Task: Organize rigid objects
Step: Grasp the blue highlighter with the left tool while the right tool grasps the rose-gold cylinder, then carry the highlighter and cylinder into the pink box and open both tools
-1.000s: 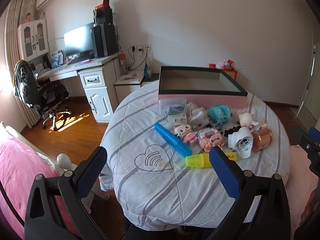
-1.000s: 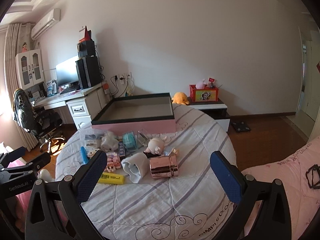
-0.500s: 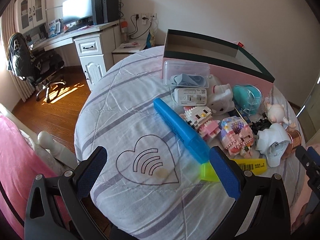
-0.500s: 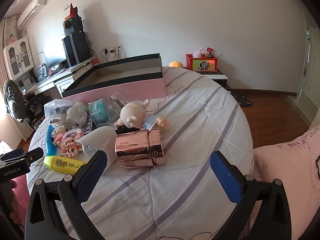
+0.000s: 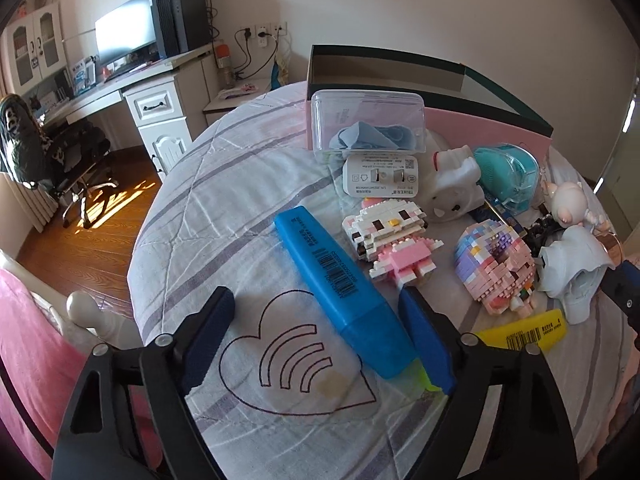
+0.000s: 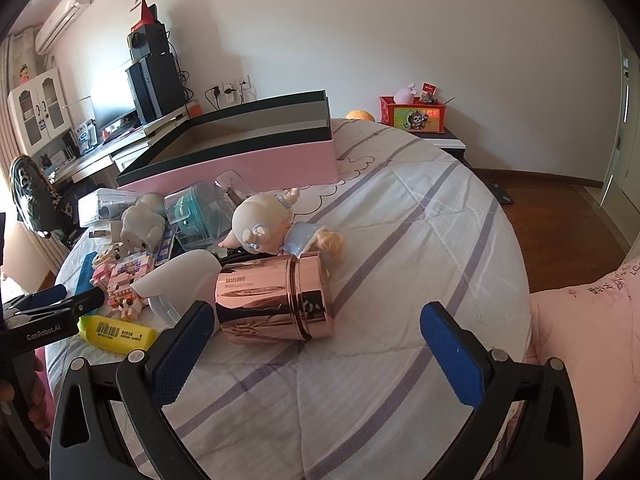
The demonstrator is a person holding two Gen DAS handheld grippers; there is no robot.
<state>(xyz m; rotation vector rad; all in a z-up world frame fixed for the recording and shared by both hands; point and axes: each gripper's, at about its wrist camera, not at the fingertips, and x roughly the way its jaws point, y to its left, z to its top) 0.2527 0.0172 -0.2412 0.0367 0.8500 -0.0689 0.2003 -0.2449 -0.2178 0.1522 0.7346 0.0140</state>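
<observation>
Low over marker (image 5: 340,285) — left tool (image 5: 320,336) agape

Over the last second both grippers came down and forward toward the clutter in front of the pink box (image 5: 486,118). The left gripper (image 5: 320,336) closed in on the blue highlighter (image 5: 340,284), whose capped end came to lie between its wide-spread jaws, close beside the right one. The right gripper (image 6: 320,344) advanced on the rose-gold canister (image 6: 276,300), which grew from a small shape near the box to a large one just ahead of its parted jaws.
</observation>
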